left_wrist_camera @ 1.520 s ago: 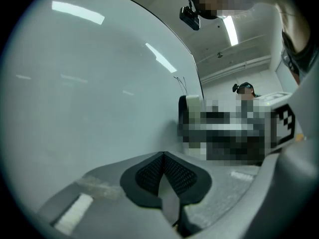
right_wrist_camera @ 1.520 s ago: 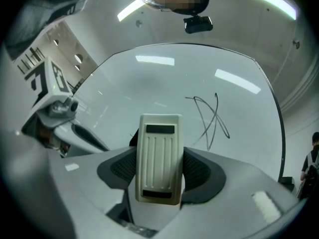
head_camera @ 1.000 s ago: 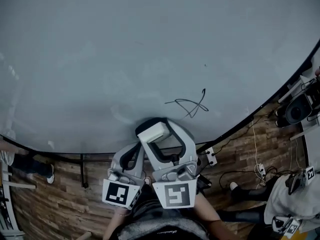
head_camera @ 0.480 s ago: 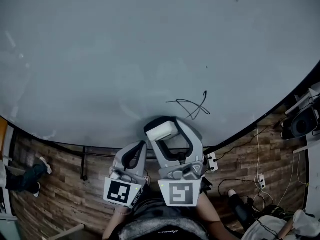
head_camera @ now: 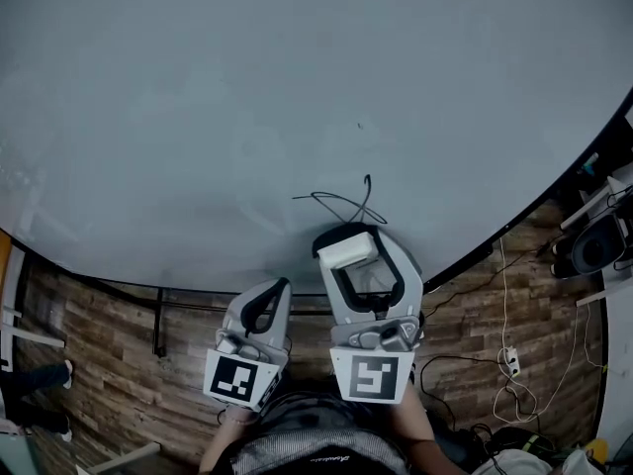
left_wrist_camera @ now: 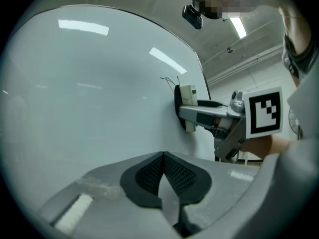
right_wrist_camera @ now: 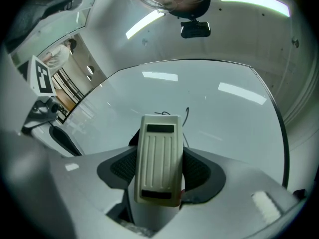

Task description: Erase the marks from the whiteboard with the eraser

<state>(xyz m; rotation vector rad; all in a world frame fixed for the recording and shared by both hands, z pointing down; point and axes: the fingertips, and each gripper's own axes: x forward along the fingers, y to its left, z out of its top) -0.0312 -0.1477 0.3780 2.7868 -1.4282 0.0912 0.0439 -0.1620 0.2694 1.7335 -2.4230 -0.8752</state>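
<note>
The eraser (right_wrist_camera: 158,158), cream with a ribbed back, is pinched lengthwise between the jaws of my right gripper (head_camera: 358,257). In the left gripper view its dark felt face lies against the whiteboard (head_camera: 247,97). It sits on the near side of the marks (head_camera: 341,204), a thin black looping scribble, and just short of them. The rest of the pale board around them looks wiped. My left gripper (left_wrist_camera: 162,171) hangs to the left of the right one and nearer to me, off the board's edge, with its jaws pressed together on nothing. Each gripper carries a cube with a black-and-white square marker facing up. Below the board's dark edge is the wood floor (head_camera: 119,384), with cables (head_camera: 504,295) trailing at the right.
</note>
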